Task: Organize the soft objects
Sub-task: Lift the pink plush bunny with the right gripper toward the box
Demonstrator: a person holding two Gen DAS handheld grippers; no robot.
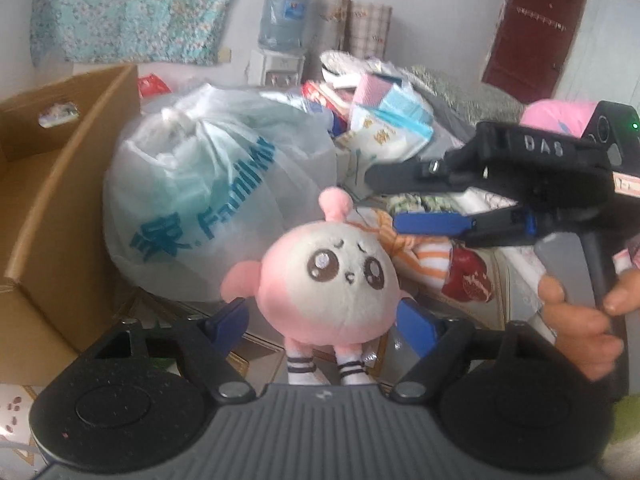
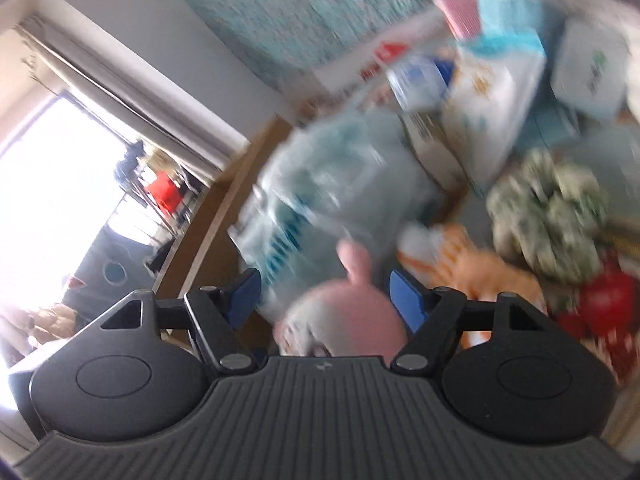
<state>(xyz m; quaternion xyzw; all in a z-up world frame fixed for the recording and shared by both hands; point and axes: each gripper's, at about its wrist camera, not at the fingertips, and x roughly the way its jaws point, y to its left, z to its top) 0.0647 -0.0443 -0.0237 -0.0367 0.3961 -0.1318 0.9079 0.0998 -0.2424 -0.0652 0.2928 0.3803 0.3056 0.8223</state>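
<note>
Left gripper (image 1: 325, 320): I saw its blue pads clamped on the sides of the round pink-and-cream plush doll with big brown eyes (image 1: 326, 280), striped legs hanging toward the camera.
Right gripper (image 1: 424, 200): reached in from the right, jaws apart with nothing between them, above the doll; a hand (image 1: 580, 320) held its grip.
Right wrist view: heavily blurred; I saw the doll (image 2: 344, 316) low between the spread blue pads, not pressed by them.
Left of doll: an open brown cardboard box (image 1: 60, 208).
Behind doll: a knotted translucent white plastic bag with blue print (image 1: 208, 184), touching or just behind the doll's head.
Right of doll: orange-and-white striped soft toy (image 1: 424, 256), red fabric piece (image 1: 468, 280).
Farther: packets of tissues (image 1: 392, 120), a blue water-dispenser bottle (image 1: 282, 20), dark red door (image 1: 532, 28).
</note>
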